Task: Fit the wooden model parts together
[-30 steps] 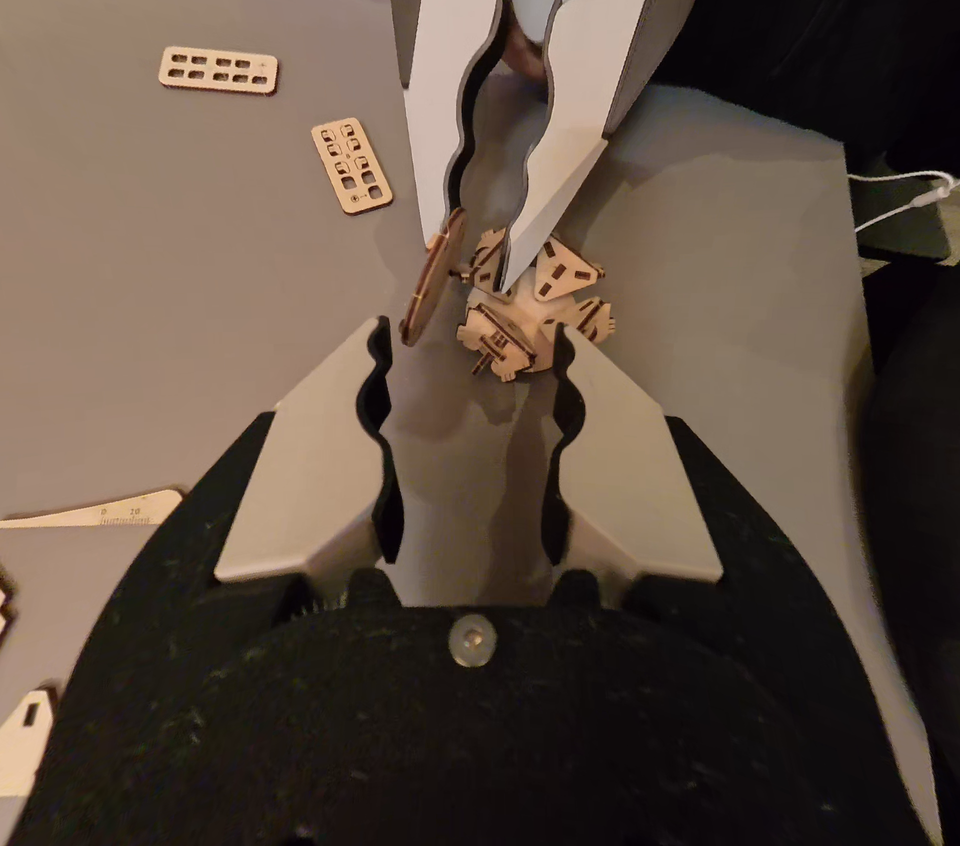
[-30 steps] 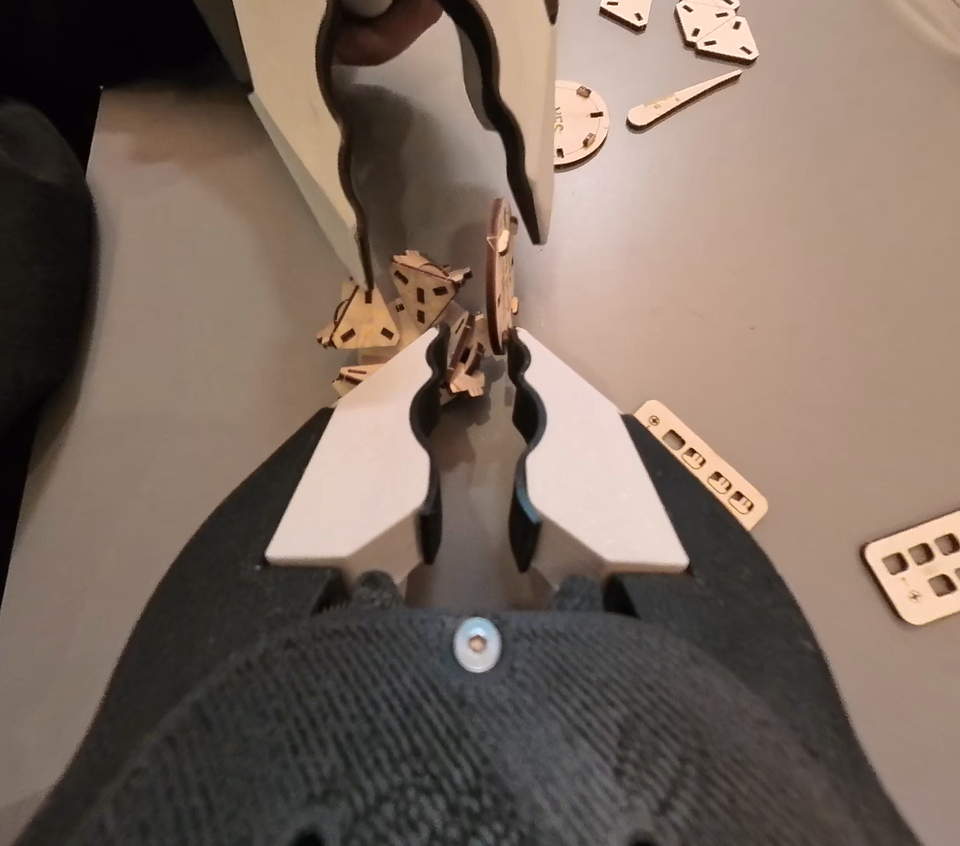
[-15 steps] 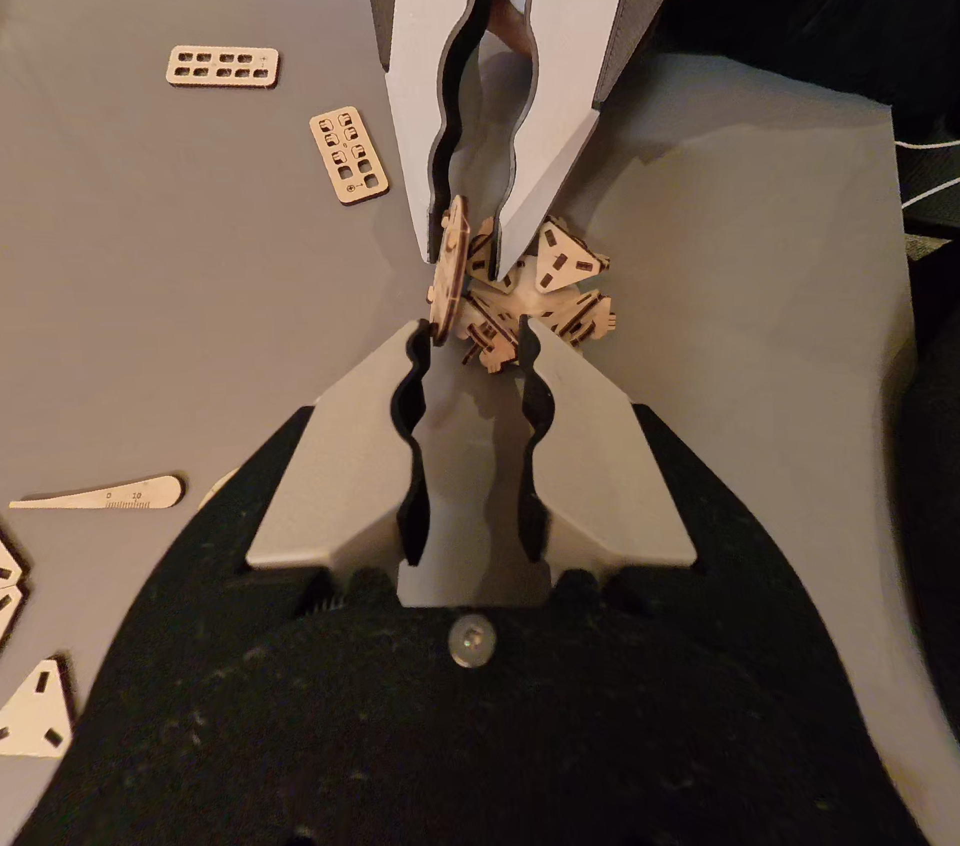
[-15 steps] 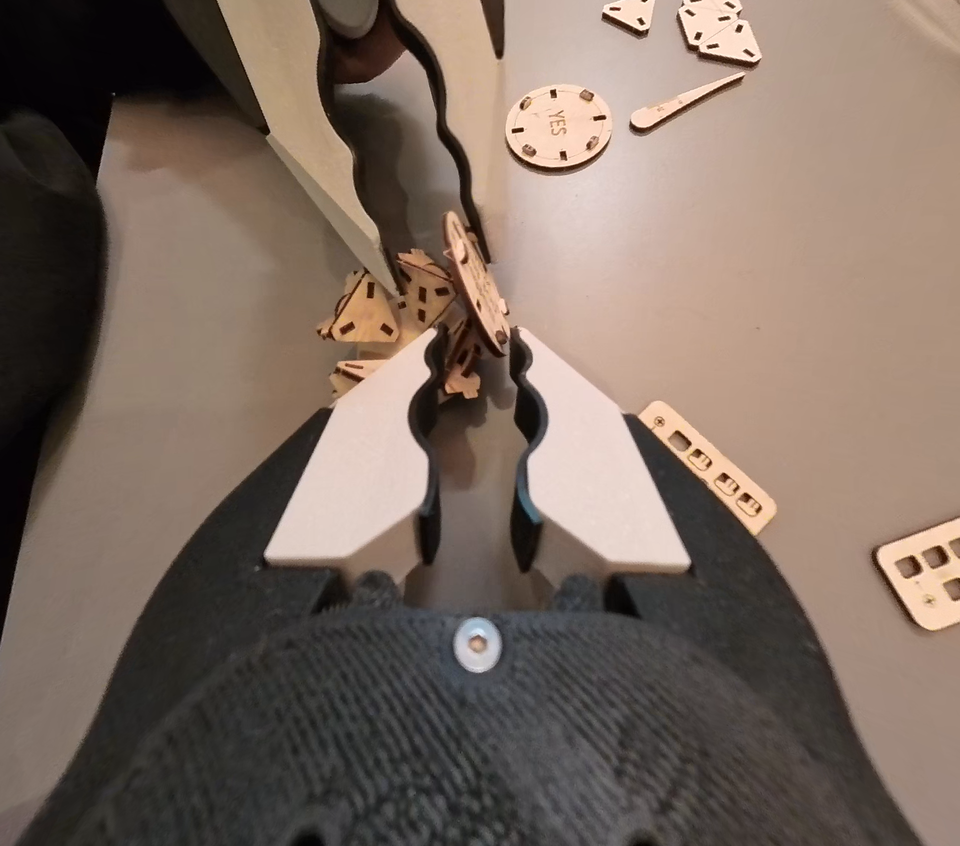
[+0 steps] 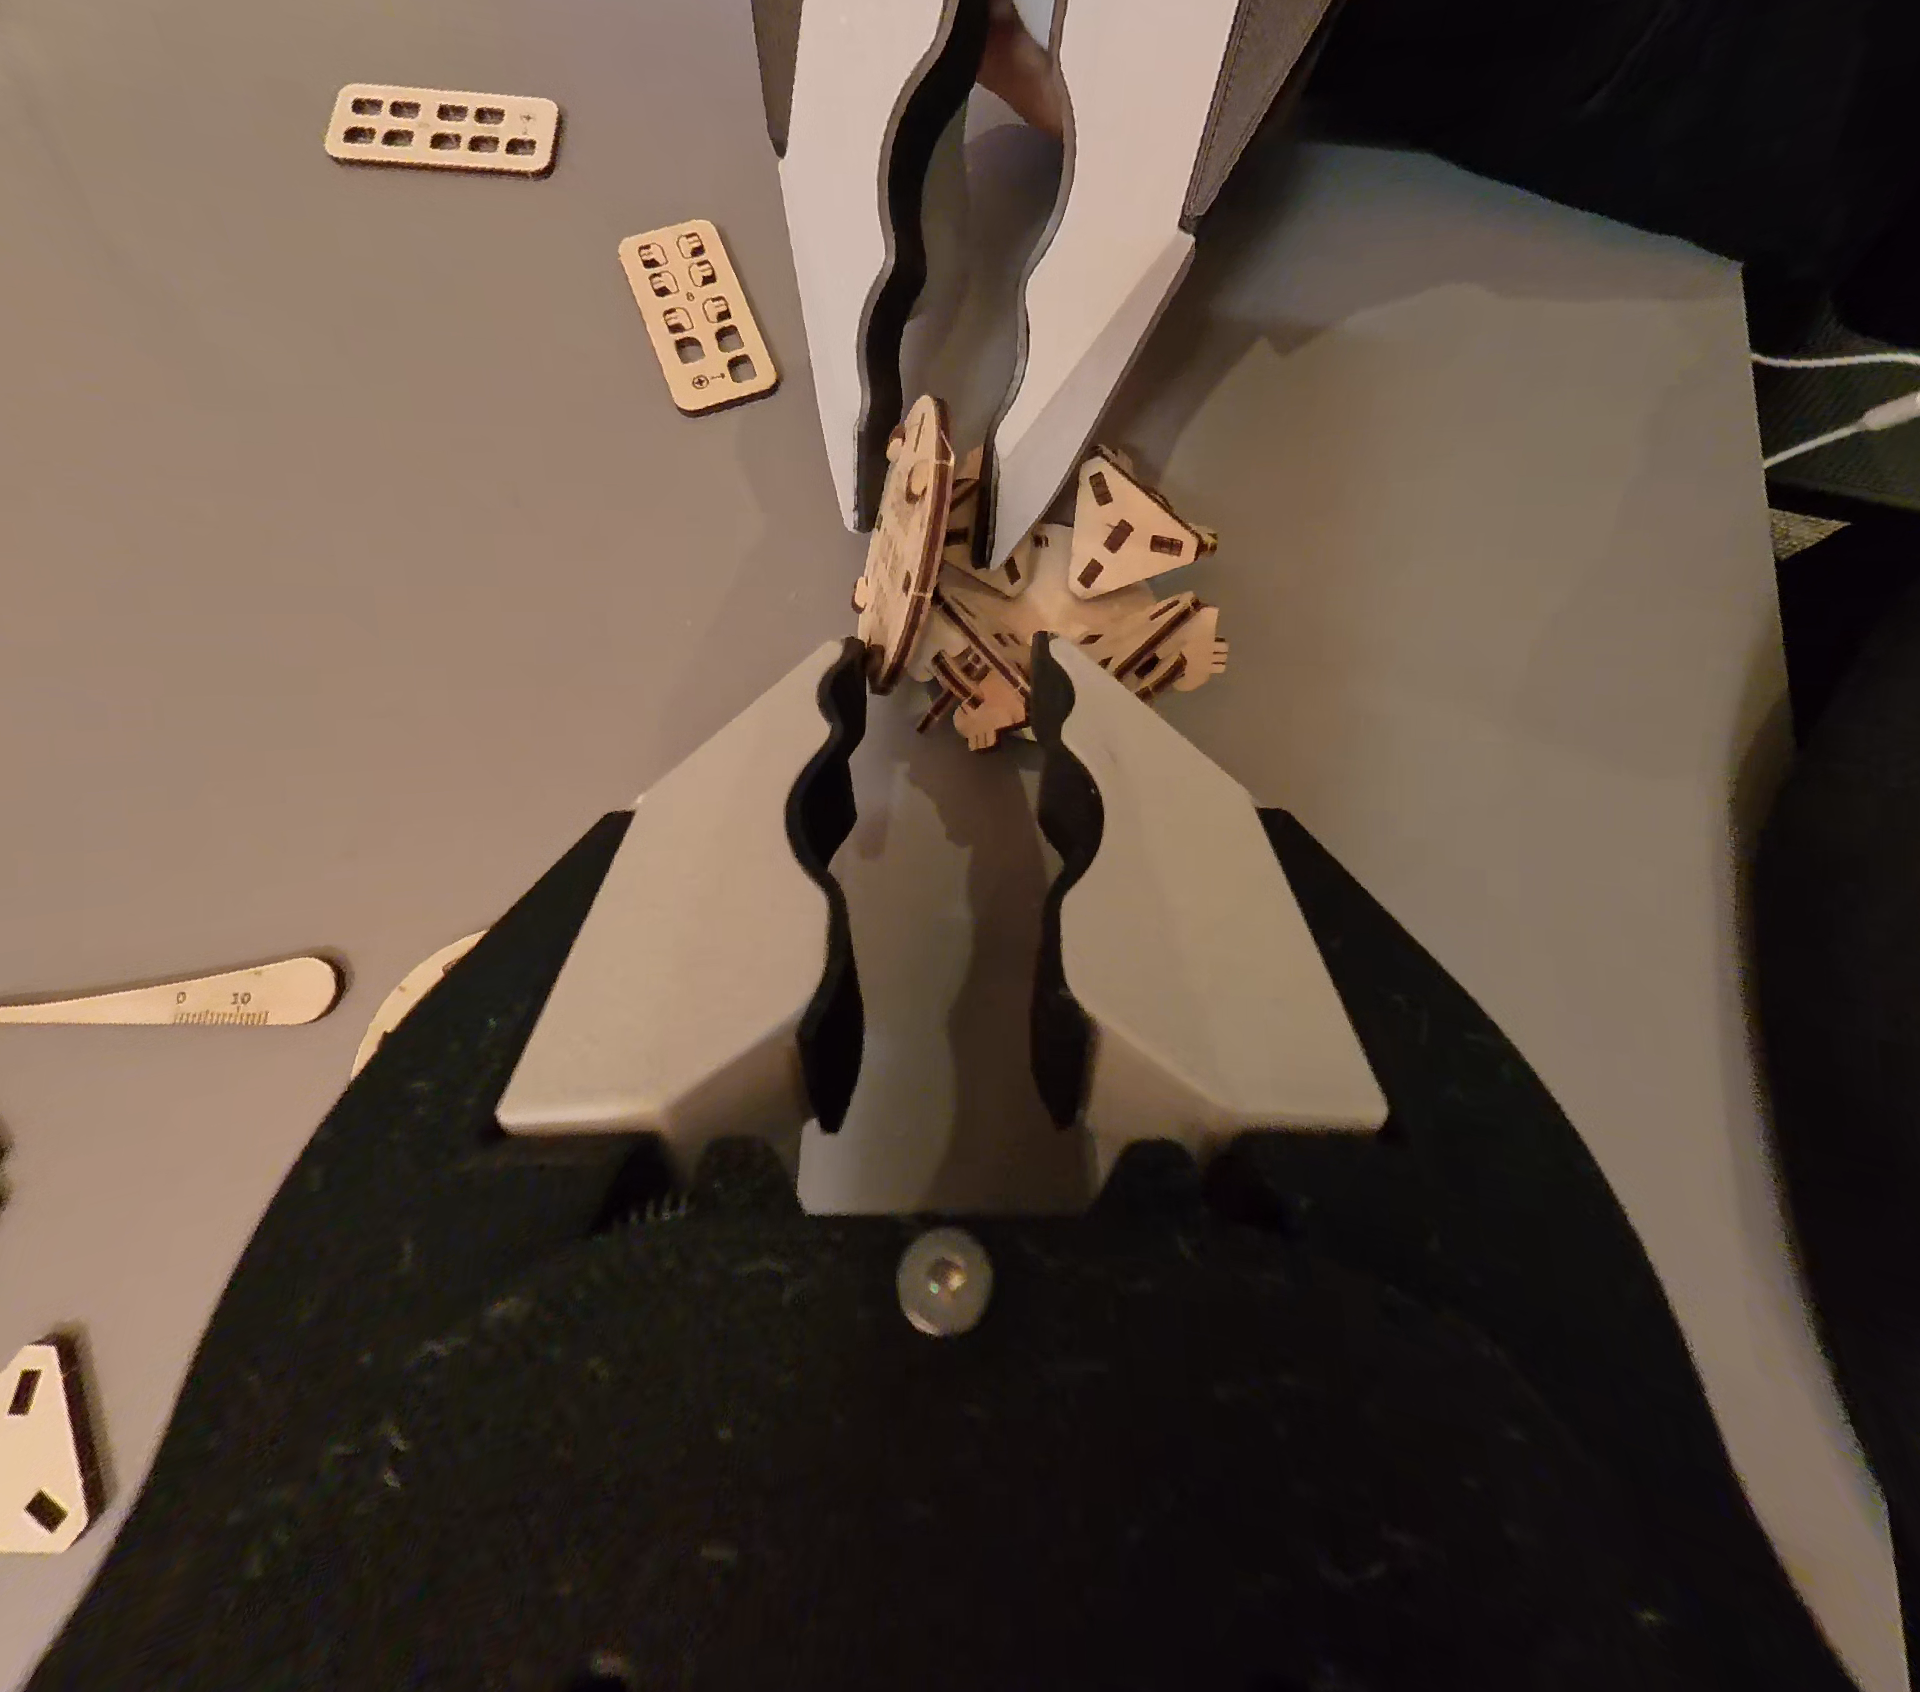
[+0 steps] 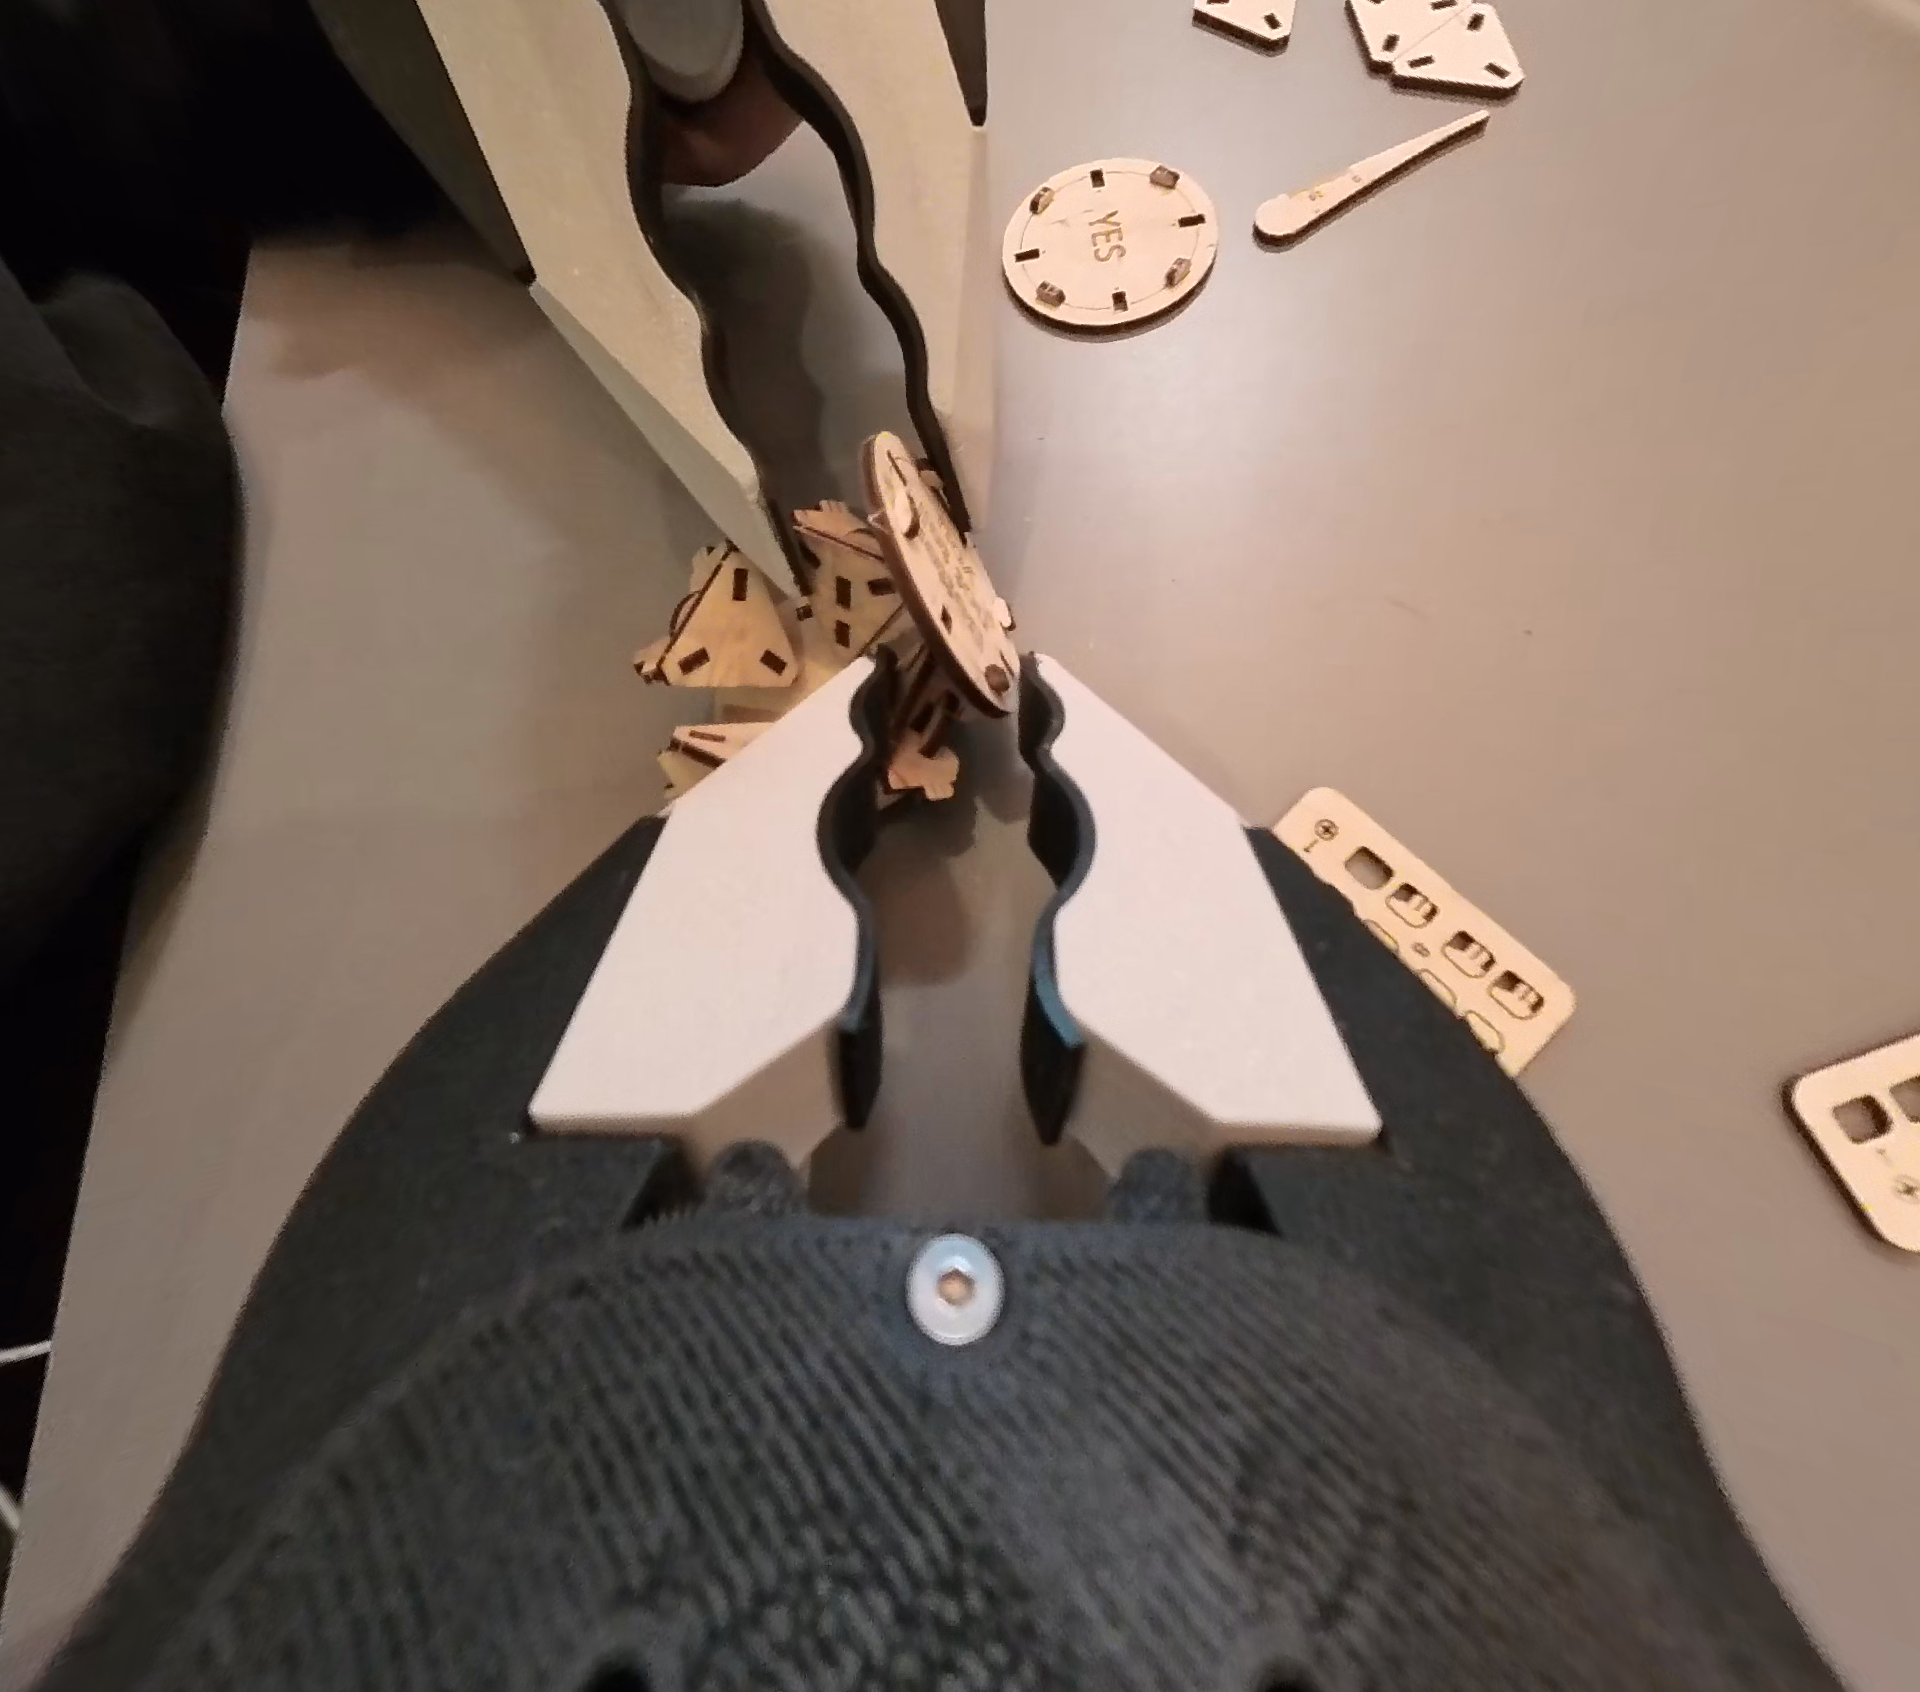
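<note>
Facing each other across the wooden assembly (image 5: 1049, 614), the two claws meet at one spot near the counter (image 5: 364, 655) edge, so neither is nearer than the other. This small cluster of slotted triangular panels sits on the counter, with a round wooden disc (image 5: 909, 546) standing on edge against one flank.

The left claw (image 5: 951, 671) comes at the assembly from one end. Its fingers bracket disc and panels together, one tip against the disc's lower rim, the other against the panels, so it appears clenched on the pair, though how firmly that second pad bears is hard to judge.

The right claw (image 6: 951, 686) comes from the opposite end and is likewise clamped across the assembly, one fingertip (image 6: 868, 686) on the panels, its mate at the disc's rim.

The disc's flat face runs roughly along the line joining the two claws, leaning slightly, its edge toward each camera.

Beyond the assembly lie a loose disc (image 6: 1107, 229), a pointer strip (image 6: 1371, 177) and slotted plates (image 5: 696, 312).
</note>
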